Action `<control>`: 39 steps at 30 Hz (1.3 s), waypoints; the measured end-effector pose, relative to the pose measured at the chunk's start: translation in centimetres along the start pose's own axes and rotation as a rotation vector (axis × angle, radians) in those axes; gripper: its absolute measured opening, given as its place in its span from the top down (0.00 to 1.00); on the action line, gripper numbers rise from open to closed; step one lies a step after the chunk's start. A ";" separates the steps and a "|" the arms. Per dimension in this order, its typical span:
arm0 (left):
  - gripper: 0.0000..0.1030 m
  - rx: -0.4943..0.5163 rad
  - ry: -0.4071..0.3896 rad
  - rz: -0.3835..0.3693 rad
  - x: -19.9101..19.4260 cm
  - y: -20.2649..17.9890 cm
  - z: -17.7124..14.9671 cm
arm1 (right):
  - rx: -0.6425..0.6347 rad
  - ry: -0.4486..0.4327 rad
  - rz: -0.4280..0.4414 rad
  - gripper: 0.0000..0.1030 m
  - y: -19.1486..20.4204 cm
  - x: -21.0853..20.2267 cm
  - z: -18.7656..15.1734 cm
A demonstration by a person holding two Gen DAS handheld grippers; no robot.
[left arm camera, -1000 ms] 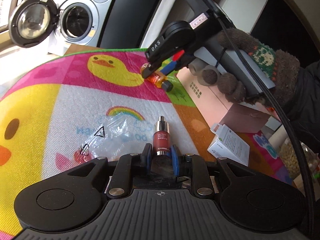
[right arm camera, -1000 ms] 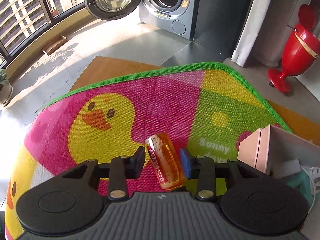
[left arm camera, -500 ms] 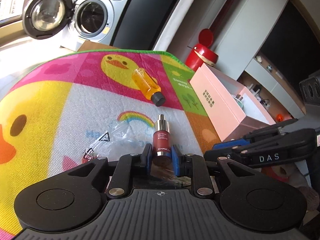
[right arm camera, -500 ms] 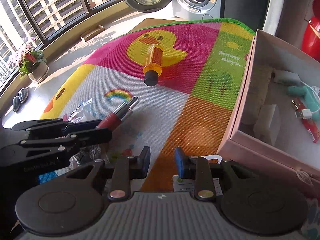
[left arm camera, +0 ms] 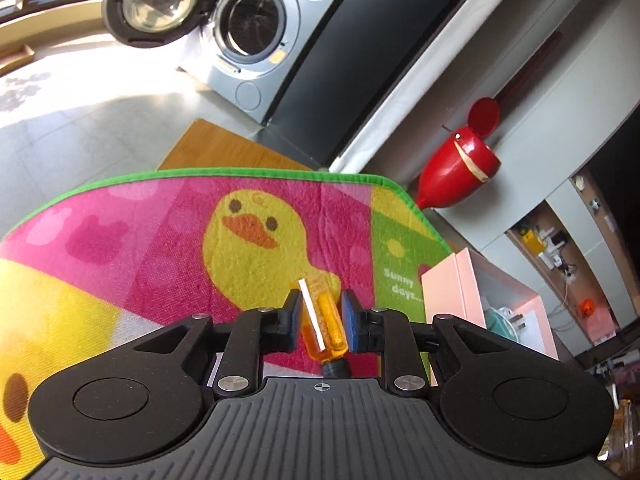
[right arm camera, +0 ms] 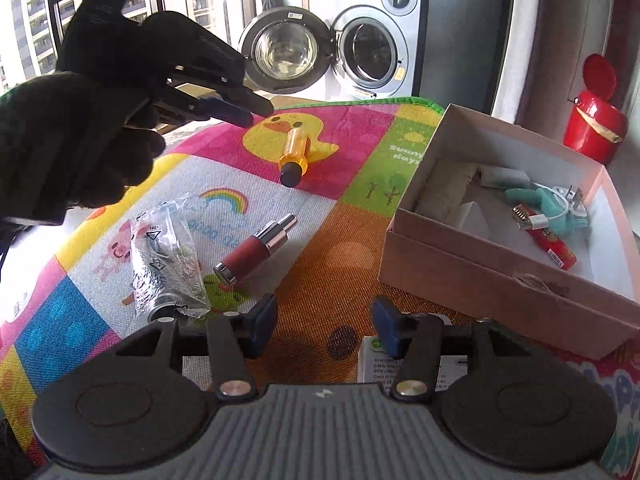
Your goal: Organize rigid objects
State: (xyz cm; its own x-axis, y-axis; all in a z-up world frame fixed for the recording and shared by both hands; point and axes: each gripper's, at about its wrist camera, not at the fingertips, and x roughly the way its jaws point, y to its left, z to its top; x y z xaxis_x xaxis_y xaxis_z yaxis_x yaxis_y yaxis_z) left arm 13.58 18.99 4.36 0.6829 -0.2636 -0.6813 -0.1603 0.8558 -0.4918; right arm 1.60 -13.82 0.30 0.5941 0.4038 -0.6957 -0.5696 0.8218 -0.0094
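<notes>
Our left gripper (left arm camera: 322, 322) hovers with jaws parted, aligned along the amber, black-capped plastic bottle (right arm camera: 295, 154) - presumably bound for the pink cardboard box (right arm camera: 500, 280) - while our right gripper (right arm camera: 324, 322) hangs spread, empty.

1 orange bottle (right arm camera: 295, 155) on the play mat (right arm camera: 340, 248). 1 red serum bottle (right arm camera: 256, 250) on mat. 1 clear plastic bag (right arm camera: 166, 256) w/ smth inside, on mat. 1 white card pkg (right arm camera: 374, 364) at mat's near edge. 1 pink box (right arm camera: 500, 280) on mat's right side; inside approx 1 red lighter (right arm camera: 554, 246), 1 white charger w/ cable (right arm camera: 560, 196), 1 teal item (right arm camera: 560, 210), rest unclear. Beyond mat: 1 washing machine (right arm camera: 380, 40), 1 red bin (right arm camera: 596, 120).
</notes>
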 end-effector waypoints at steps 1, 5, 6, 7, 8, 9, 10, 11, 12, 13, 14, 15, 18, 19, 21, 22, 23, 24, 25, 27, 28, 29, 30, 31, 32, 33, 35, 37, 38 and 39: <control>0.77 0.007 0.025 0.015 1.1 -0.5 0.1 | -0.007 -0.018 -0.010 0.47 -0.1 -0.4 -0.2; 0.57 0.077 0.041 0.083 4.8 -2.7 -0.8 | -0.039 -0.085 -0.087 0.43 -0.9 -2.1 -1.8; 0.57 0.099 0.032 0.101 5.0 -3.3 -0.9 | -0.047 -0.092 -0.103 0.42 -1.0 -2.4 -2.2; 0.57 0.111 0.032 0.110 5.2 -3.6 -1.0 | -0.056 -0.099 -0.119 0.40 -1.1 -2.7 -2.7; 0.57 0.129 0.023 0.122 5.4 -3.9 -1.0 | -0.067 -0.107 -0.137 0.39 -1.2 -3.0 -3.2; 0.57 0.150 0.024 0.136 5.6 -4.2 -1.1 | -0.075 -0.113 -0.148 0.38 -1.2 -3.2 -3.7; 0.58 0.168 0.024 0.147 5.8 -4.5 -1.0 | -0.082 -0.117 -0.159 0.38 -1.3 -3.4 -4.2; 0.58 0.176 0.024 0.154 5.8 -4.6 -1.1 | -0.082 -0.116 -0.164 0.38 -1.2 -3.6 -4.6; 0.58 0.183 0.022 0.159 5.8 -4.7 -1.4 | -0.076 -0.114 -0.163 0.38 -1.3 -3.7 -4.9; 0.58 0.190 0.020 0.159 5.7 -4.8 -1.5 | -0.068 -0.112 -0.159 0.38 -1.4 -3.7 -5.1; 0.58 0.195 0.017 0.155 5.6 -4.8 -1.7 | -0.049 -0.110 -0.151 0.37 -1.5 -3.6 -5.3; 0.58 0.202 0.011 0.143 5.4 -4.7 -1.9 | -0.032 -0.108 -0.146 0.37 -1.7 -3.5 -5.5; 0.65 0.253 -0.006 0.124 5.3 -5.0 -2.6 | 0.001 -0.110 -0.159 0.34 -2.1 -3.3 -5.9; 0.67 0.286 -0.013 0.115 5.1 -5.1 -3.1 | 0.005 -0.109 -0.165 0.34 -2.1 -3.4 -5.9; 0.69 0.321 -0.021 0.075 4.7 -5.0 -3.9 | 0.007 -0.107 -0.170 0.34 -2.1 -3.6 -6.3; 0.69 0.332 -0.017 0.037 4.3 -4.7 -4.3 | 0.006 -0.105 -0.173 0.34 -2.0 -3.7 -6.4; 0.69 0.344 -0.010 0.005 3.9 -4.5 -4.7 | 0.003 -0.104 -0.176 0.34 -1.9 -3.8 -6.4; 0.69 0.359 0.001 -0.021 3.3 -4.3 -5.3 | -0.002 -0.104 -0.181 0.34 -1.8 -3.9 -6.5; 0.69 0.377 0.010 -0.042 2.5 -4.1 -6.0 | -0.009 -0.106 -0.186 0.34 -1.7 -4.0 -6.6; 0.69 0.387 0.009 -0.076 0.6 -3.8 -7.2 | -0.017 -0.111 -0.188 0.34 -1.5 -4.2 -6.5; 0.69 0.381 0.009 -0.097 -0.3 -3.5 -7.6 | -0.020 -0.111 -0.185 0.34 -1.4 -4.2 -6.3; 0.69 0.367 0.005 -0.126 -1.4 -3.2 -8.0 | -0.022 -0.114 -0.180 0.34 -1.2 -4.2 -6.1; 0.69 0.348 -0.007 -0.155 -2.8 -2.6 -8.4 | -0.025 -0.117 -0.175 0.34 -1.0 -4.2 -5.9; 0.69 0.338 -0.022 -0.173 -4.0 -2.2 -8.7 | -0.031 -0.121 -0.165 0.34 -0.7 -4.2 -5.5; 0.69 0.331 -0.036 -0.182 -5.0 -1.9 -9.0 | -0.037 -0.124 -0.154 0.34 -0.4 -4.1 -5.1; 0.69 0.323 -0.059 -0.191 -6.5 -1.4 -9.2 | -0.045 -0.126 -0.136 0.34 0.1 -4.0 -4.8; 0.69 0.318 -0.093 -0.188 -8.6 -0.6 -9.5 | -0.074 -0.125 -0.083 0.34 1.3 -3.7 -4.0; 0.69 0.302 -0.129 -0.172 -10.7 0.6 -9.5 | -0.115 -0.122 -0.017 0.34 2.8 -3.2 -3.1; 0.69 0.293 -0.142 -0.165 -11.4 1.2 -9.6 | -0.137 -0.123 0.026 0.34 3.9 -2.8 -2.4; 0.69 0.283 -0.154 -0.158 -12.1 1.7 -9.6 | -0.145 -0.124 0.049 0.34 4.5 -2.5 -1.9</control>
State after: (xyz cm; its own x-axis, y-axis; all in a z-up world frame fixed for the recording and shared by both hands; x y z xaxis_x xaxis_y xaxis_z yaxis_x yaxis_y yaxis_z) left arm -1.76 19.37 6.56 0.7866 -0.3507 -0.5082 0.1446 0.9048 -0.4006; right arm -3.51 -11.88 0.62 0.6242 0.4957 -0.6039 -0.6699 0.7373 -0.0872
